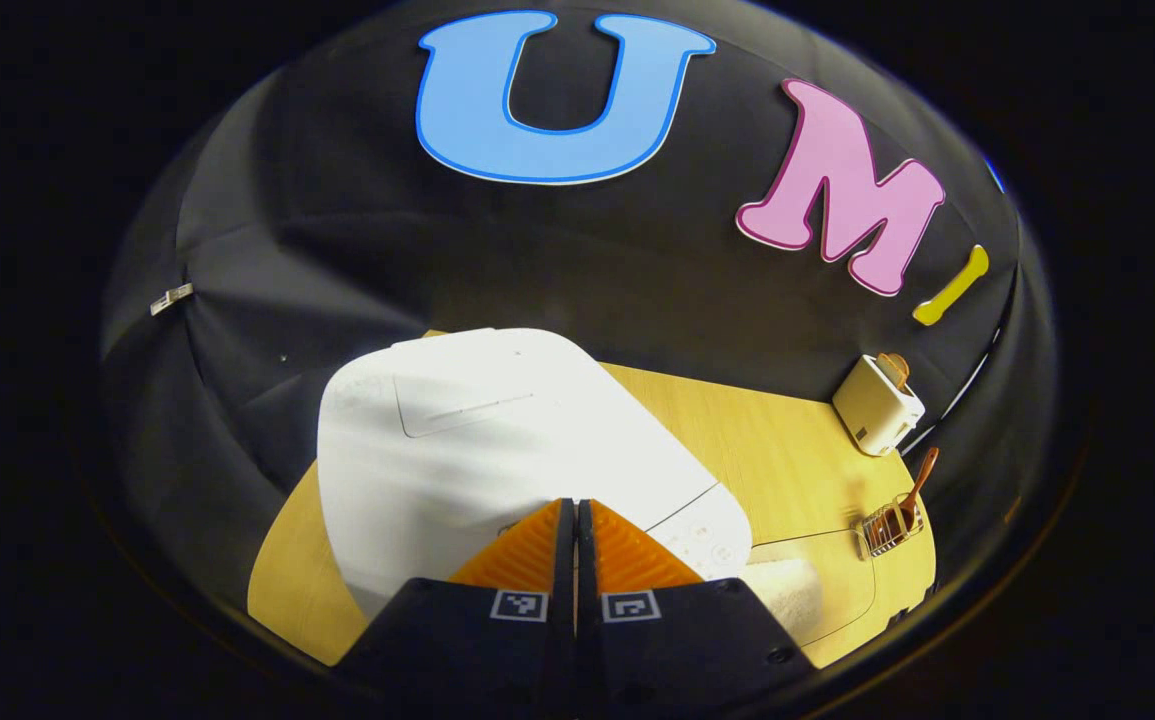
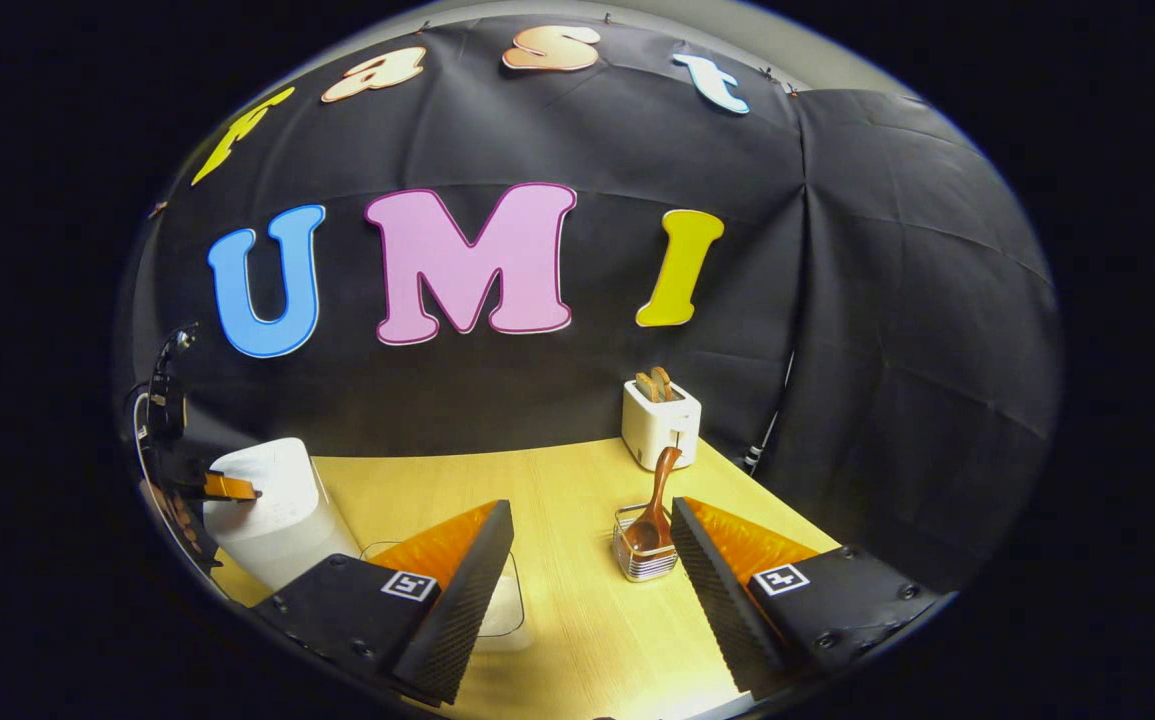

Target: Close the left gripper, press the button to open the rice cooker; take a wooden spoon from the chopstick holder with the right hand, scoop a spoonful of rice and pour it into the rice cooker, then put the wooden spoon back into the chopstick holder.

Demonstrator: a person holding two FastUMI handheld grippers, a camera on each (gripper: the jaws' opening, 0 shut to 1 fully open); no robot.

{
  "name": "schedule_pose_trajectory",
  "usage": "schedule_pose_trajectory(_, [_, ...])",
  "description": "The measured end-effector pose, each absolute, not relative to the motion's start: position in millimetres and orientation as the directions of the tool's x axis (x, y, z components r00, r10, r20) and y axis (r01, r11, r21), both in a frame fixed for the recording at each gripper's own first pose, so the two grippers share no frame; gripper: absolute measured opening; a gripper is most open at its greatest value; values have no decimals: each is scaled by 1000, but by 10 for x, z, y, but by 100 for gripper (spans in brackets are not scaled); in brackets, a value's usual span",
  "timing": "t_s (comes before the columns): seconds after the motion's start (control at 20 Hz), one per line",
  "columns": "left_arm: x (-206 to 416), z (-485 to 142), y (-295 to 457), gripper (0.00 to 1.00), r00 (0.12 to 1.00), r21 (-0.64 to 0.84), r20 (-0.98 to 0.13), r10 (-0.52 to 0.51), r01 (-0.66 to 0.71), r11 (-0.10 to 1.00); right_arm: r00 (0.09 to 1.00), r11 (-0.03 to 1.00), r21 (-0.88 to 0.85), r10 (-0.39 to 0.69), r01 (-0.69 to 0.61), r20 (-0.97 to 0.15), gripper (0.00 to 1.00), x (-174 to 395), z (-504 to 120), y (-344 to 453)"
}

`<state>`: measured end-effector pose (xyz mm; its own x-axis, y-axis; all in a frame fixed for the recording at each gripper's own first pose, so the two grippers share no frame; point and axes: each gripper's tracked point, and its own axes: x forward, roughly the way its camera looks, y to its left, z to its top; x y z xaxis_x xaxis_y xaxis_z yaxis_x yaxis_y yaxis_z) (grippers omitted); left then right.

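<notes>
1. Rice cooker (image 1: 497,450) is seen at the near left of the wooden table (image 1: 777,440), its white lid down; it looks bulky and rigid, with a smooth, probably slippery shell.
2. The left gripper (image 1: 575,520) is held with its fingers drawn together, nothing between them, tips poised over the cooker's front edge beside the control panel (image 1: 702,535).
3. The release button cannot be made out; a firm, square press with the joined tips is judged necessary, since the shell could let them slide.
4. The right gripper (image 2: 592,560) is spread wide and empty, near the chopstick holder (image 2: 644,555).
5. The wooden spoon (image 2: 659,490) stands tilted in that wire holder; it appears light and stiff, best pinched on the upper handle.
6. A rice container (image 2: 502,605) lies between cooker and holder; a toaster (image 2: 661,420) stands far right.
</notes>
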<state>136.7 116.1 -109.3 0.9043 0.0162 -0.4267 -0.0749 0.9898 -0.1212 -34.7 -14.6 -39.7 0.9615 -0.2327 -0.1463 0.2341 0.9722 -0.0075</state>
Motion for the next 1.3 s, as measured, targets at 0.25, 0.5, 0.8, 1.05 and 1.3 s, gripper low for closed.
schedule_pose_trajectory(0.25, [1372,-1108,1169,6,899,-174,-434,-50,-29,984,968,980,-44,-200,196,-151,98,-360,-386,106])
schedule_pose_trajectory(0.5, [1360,-1013,1177,6,909,-227,-414,-50,-50,973,980,988,-47,-153,148,-125,96,-265,-306,221])
schedule_pose_trajectory(0.8, [1283,-38,1314,6,987,-200,-145,64,-92,975,986,994,-12,-111,110,-124,98,-41,-295,69])
schedule_pose_trajectory(1.05, [995,492,1294,5,988,-126,-23,150,-152,980,983,992,35,-115,121,-143,98,85,-374,-299])
schedule_pose_trajectory(1.3, [715,344,859,5,988,-76,-37,149,-151,986,978,990,65,-110,123,-179,98,231,-564,-608])
